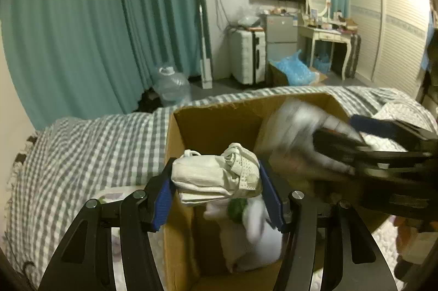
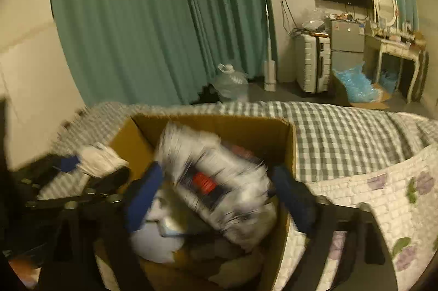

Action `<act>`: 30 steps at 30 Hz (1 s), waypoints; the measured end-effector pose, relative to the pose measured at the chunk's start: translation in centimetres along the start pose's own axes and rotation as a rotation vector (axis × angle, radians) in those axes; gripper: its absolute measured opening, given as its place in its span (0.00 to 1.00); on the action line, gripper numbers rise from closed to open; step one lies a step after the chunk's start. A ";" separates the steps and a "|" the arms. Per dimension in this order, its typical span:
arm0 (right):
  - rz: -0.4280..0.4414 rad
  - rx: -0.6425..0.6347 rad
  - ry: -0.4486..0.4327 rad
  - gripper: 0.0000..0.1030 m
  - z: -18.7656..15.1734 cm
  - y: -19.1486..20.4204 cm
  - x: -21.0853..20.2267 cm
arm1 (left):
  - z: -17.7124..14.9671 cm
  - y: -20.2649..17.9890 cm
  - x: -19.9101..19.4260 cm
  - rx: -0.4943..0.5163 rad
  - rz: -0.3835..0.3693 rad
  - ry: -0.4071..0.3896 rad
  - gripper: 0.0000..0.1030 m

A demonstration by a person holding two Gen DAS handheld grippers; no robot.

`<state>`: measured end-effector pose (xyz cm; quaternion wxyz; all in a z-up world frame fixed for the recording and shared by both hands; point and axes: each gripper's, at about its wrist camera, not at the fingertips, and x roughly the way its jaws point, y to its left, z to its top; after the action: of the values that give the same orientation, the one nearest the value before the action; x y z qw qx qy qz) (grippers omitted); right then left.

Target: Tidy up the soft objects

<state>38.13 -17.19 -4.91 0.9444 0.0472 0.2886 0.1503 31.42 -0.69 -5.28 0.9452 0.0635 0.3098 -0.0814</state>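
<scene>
An open cardboard box (image 1: pixel 219 110) (image 2: pixel 208 118) stands on the bed, holding white soft items and something green (image 1: pixel 236 210). My left gripper (image 1: pixel 216 173) is shut on a folded cream cloth bundle (image 1: pixel 216 176), held over the box's near left corner. In the right wrist view that bundle (image 2: pixel 101 159) shows at the left. My right gripper (image 2: pixel 217 170) (image 1: pixel 353 133) stands open over the box. A blurred grey-white striped soft item with a red and black label (image 2: pixel 213 181) (image 1: pixel 295 132) lies between its blue pads, and the right pad stands apart from it.
A grey-and-white checked bed cover (image 1: pixel 95 143) surrounds the box. A quilted floral blanket (image 2: pixel 383 195) lies to the right of it. Beyond the bed stand a water jug (image 1: pixel 171 84), a white suitcase (image 1: pixel 247 55) and teal curtains.
</scene>
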 end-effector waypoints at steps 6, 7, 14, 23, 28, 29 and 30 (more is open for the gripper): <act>-0.018 0.040 -0.084 0.90 1.2 -1.2 -3.1 | 0.9 -1.2 0.4 0.012 0.017 -0.013 0.64; -0.019 0.046 -0.092 0.90 1.5 -1.2 -3.8 | 1.3 -1.2 0.2 0.014 0.040 -0.022 0.69; -0.076 0.014 -0.163 0.94 3.7 -0.2 -11.5 | 4.4 -1.1 -7.1 0.001 0.106 -0.157 0.85; -0.125 -0.072 -0.353 0.99 6.7 5.6 -27.8 | 6.4 -0.6 -24.8 -0.001 0.100 -0.421 0.93; -0.102 -0.096 -0.414 1.00 6.7 9.0 -35.2 | 4.8 0.1 -35.0 -0.025 0.119 -0.585 0.97; -0.100 -0.107 -0.423 1.00 6.4 9.6 -36.3 | 4.3 0.0 -36.4 -0.025 0.116 -0.600 0.97; -0.101 -0.119 -0.434 1.00 6.0 10.3 -37.3 | 3.8 -0.1 -37.6 -0.024 0.121 -0.614 0.97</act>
<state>9.45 -19.04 21.70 0.9918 0.0083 0.0712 0.1059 3.67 2.86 20.21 0.9984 0.0430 0.0064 -0.0365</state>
